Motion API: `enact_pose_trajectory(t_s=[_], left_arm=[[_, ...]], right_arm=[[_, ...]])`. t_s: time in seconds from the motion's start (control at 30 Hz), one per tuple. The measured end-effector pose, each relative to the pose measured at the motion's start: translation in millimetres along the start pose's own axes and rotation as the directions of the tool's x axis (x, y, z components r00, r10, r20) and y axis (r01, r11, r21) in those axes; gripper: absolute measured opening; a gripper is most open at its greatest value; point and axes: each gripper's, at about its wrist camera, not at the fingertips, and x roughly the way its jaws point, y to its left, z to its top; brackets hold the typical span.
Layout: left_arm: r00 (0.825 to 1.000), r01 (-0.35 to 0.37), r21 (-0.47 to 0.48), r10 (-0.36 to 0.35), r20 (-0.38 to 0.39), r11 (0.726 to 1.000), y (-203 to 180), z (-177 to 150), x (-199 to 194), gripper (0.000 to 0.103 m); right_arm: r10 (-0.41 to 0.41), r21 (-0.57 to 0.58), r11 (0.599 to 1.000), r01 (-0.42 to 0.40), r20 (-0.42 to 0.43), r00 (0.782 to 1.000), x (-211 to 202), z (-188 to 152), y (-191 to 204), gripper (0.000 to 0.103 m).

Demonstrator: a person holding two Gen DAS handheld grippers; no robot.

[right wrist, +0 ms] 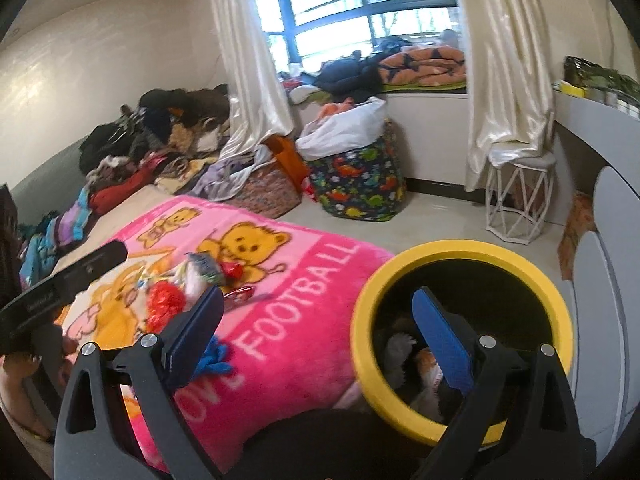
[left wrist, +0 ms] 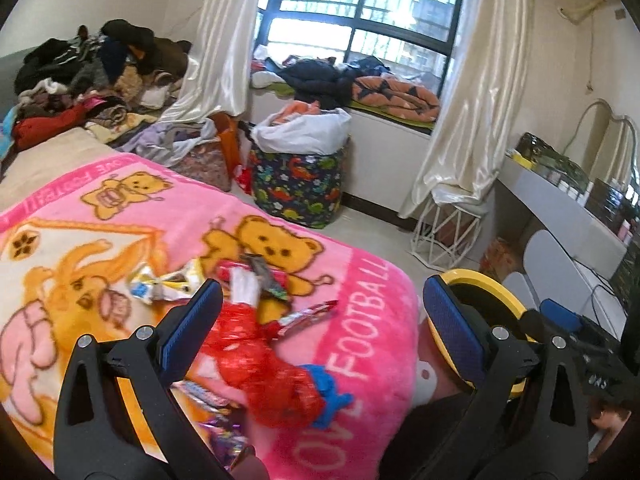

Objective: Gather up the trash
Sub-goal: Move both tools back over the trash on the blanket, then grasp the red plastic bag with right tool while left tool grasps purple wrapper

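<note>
My left gripper (left wrist: 320, 320) hung wide open over the fluffy pink teddy-bear blanket (left wrist: 360, 276) on the bed, holding nothing, with the crumpled red plastic wrapper (left wrist: 260, 360) lying between its fingers. My right gripper (right wrist: 316, 336) was also spread wide and empty, its right finger over the mouth of the round yellow-rimmed black bin (right wrist: 464, 344), which stood just beside the blanket's edge.

I judged the red wrapper feather-light, thin and crackly, likely to slip or spring open, so I meant to pinch it across its bunched middle rather than a loose edge. The soft pile beneath would give under the fingertips.

On the blanket I counted one red wrapper, one small blue scrap (left wrist: 330, 390) touching it, one white crumpled tissue (left wrist: 246, 286), one red-and-silver foil packet (left wrist: 308, 314), and roughly three more printed wrappers farther back and near my left finger; blur kept me from counting those exactly. There was one bin, already holding some rubbish.
</note>
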Motion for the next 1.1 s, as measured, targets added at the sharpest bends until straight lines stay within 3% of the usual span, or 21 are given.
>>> enact_pose_trajectory(t_s=[0.7, 0.93, 1.1], left_arm=[[0.991, -0.131, -0.086, 0.129, -0.022, 0.988, 79.9, -13.4, -26.5, 0.092], [0.986, -0.151, -0.083, 0.144, -0.085, 0.985, 101.6, -37.7, -32.3, 0.092], [0.984, -0.122, -0.076, 0.111, -0.14, 0.99, 106.6, -57.8, -33.2, 0.085]], right_arm=[[0.163, -0.104, 0.979, -0.176, -0.125, 0.979, 45.0, -2.6, 78.9, 0.092], [0.236, -0.125, 0.956, -0.264, -0.201, 0.951, 72.3, 1.3, 100.8, 0.083], [0.285, -0.095, 0.943, -0.319, -0.265, 0.921, 96.7, 3.5, 113.4, 0.075]])
